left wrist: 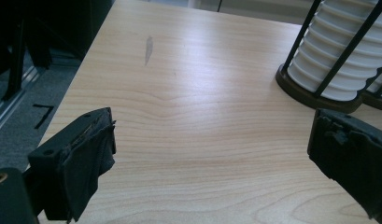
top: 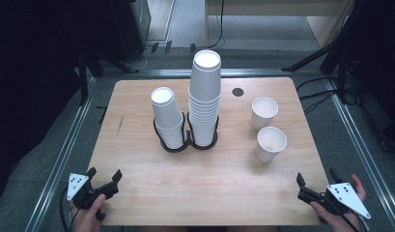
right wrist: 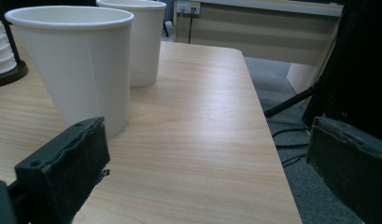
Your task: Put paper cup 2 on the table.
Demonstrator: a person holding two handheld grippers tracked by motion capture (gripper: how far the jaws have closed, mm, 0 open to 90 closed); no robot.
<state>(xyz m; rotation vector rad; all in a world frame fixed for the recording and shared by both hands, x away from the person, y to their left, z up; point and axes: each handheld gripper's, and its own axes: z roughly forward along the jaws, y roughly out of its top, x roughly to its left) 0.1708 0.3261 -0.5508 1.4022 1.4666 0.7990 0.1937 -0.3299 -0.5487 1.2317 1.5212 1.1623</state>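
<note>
Both grippers parked at the near table edge, jaws spread wide, nothing held.

Right gripper (top: pixel 315 189) sits closest to the near loose cup (top: pixel 271 143), upright right of the stacks (top: pixel 204 101); I'd squeeze its wall gently. Left gripper (top: pixel 104 181) just idles.

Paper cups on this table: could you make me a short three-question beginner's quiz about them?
1. How many loose cups stand upright outside the black holder?
2. True or false: the left gripper is shut on a cup.
3. Which stack is taller: A, the left stack, or B, the right stack?

Key:
1. Two: the near cup and the far cup.
2. False; its fingers are open, as are the right gripper fingers.
3. B.
</note>
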